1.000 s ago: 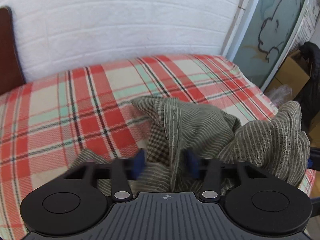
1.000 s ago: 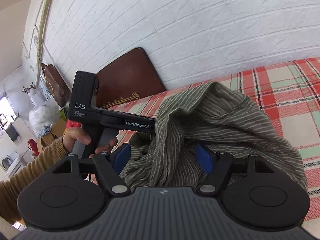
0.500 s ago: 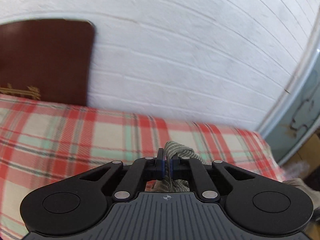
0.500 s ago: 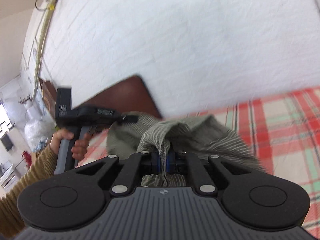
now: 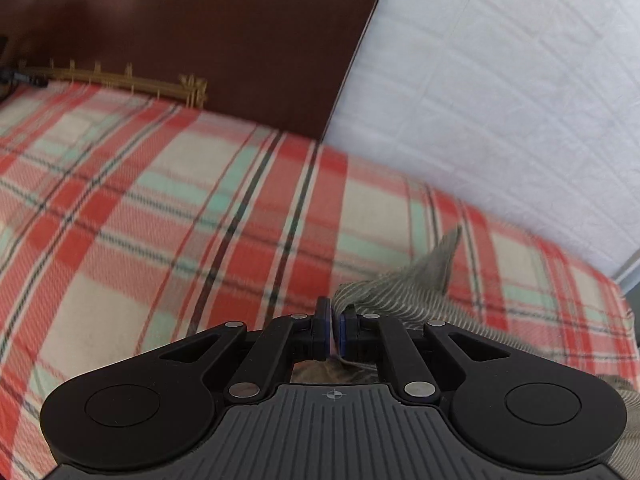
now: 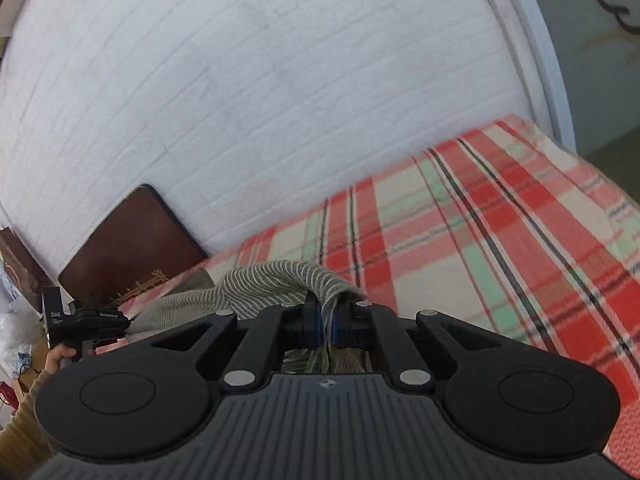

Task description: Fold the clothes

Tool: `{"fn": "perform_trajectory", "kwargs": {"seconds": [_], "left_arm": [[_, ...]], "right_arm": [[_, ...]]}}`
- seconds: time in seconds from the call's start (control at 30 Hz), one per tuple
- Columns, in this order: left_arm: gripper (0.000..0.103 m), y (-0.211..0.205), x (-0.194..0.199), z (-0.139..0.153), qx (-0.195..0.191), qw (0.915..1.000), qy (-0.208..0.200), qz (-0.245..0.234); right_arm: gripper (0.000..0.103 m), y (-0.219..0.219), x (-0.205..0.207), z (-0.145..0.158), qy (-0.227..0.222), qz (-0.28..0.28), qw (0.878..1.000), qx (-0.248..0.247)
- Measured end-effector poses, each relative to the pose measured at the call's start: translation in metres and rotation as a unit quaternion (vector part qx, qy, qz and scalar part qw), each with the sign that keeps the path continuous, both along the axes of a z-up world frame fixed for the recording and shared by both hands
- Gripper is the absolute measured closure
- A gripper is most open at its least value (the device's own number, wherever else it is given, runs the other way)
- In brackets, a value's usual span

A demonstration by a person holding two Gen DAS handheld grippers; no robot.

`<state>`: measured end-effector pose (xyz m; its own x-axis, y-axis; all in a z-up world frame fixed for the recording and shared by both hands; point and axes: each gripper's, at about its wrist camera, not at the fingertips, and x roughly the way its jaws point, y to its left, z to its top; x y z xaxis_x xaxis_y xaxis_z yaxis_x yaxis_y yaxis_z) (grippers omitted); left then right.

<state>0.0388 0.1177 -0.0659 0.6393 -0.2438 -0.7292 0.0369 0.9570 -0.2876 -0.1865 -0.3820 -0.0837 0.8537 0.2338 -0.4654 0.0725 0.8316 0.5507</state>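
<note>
Since a second ago, both of your grippers have gone from spread wide around the crumpled cloth to pinched tight on it, and you have lifted and swung the views: the garment no longer sits in a heap on the bed but stretches between your two tools.

Starting on your left: your left gripper (image 5: 334, 330) has its blue pads pressed together on an edge of the striped olive garment (image 5: 404, 292). From the pinch, the cloth runs off to the right, with one corner sticking up over the plaid blanket (image 5: 168, 216). Beyond the blanket stands the dark brown headboard (image 5: 200, 36) with its gold trim, and to its right the white brick wall (image 5: 500, 92). This view is somewhat blurred.

In the right wrist view, your left hand (image 6: 60, 356) shows at the far left edge, gripping the handle of the left tool beside the headboard (image 6: 132, 240). The garment (image 6: 272, 284) spans from there, raised above the blanket, to your right gripper (image 6: 328, 326), whose jaws are clamped on a bunched fold of it; the cloth arches over the top of the pads and hangs down between them. To the right, the plaid blanket (image 6: 500, 232) spreads to the corner of the bed, with the wall (image 6: 280, 80) behind it.
</note>
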Motion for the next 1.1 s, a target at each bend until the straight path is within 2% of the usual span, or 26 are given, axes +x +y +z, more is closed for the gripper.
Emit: {"fn": "perform_trajectory", "kwargs": {"seconds": [0.07,0.13,0.23,0.3,0.4,0.53,0.6,0.7,0.87,0.93,0.97,1.0,1.1], "left_arm": [[0.098,0.0,-0.004,-0.012,0.005,0.9998,0.018,-0.01],[0.053,0.001,-0.009,-0.022,0.011,0.9992,0.031,-0.021],[0.042,0.007,-0.028,-0.009,0.037,0.9986,0.014,-0.034],[0.039,0.009,-0.043,0.006,0.051,0.9976,-0.003,-0.046],[0.035,-0.003,-0.075,0.038,0.044,0.994,-0.044,-0.091],[0.028,-0.022,-0.118,0.08,0.034,0.9826,-0.1,-0.153],[0.026,-0.047,-0.146,0.091,0.033,0.9688,-0.131,-0.208],[0.025,-0.081,-0.186,0.104,0.034,0.9432,-0.176,-0.28],[0.017,-0.124,-0.237,0.11,0.073,0.9048,-0.246,-0.34],[0.017,-0.133,-0.246,0.111,0.071,0.8943,-0.257,-0.36],[0.016,-0.137,-0.249,0.111,0.068,0.8922,-0.258,-0.364],[0.015,-0.139,-0.249,0.11,0.066,0.8943,-0.258,-0.36],[0.014,-0.143,-0.241,0.106,0.049,0.9065,-0.245,-0.341]], "right_arm": [[0.097,0.001,0.001,-0.02,0.03,0.002,0.999,0.019],[0.097,0.004,0.002,-0.033,0.05,0.005,0.998,0.033],[0.097,0.007,-0.002,-0.03,0.05,0.018,0.997,0.048],[0.096,0.007,-0.006,-0.018,0.038,0.03,0.997,0.061],[0.095,0.013,-0.008,0.009,0.003,0.062,0.995,0.079],[0.095,0.031,0.002,0.045,-0.038,0.118,0.987,0.105],[0.095,0.046,0.013,0.061,-0.052,0.147,0.982,0.108],[0.095,0.069,0.03,0.086,-0.072,0.19,0.973,0.111],[0.095,0.113,0.059,0.121,-0.085,0.253,0.961,0.074],[0.095,0.13,0.066,0.133,-0.083,0.269,0.959,0.046],[0.095,0.136,0.069,0.136,-0.081,0.275,0.958,0.035],[0.095,0.143,0.071,0.139,-0.078,0.281,0.956,0.023],[0.095,0.158,0.073,0.147,-0.078,0.299,0.951,0.003]]}}
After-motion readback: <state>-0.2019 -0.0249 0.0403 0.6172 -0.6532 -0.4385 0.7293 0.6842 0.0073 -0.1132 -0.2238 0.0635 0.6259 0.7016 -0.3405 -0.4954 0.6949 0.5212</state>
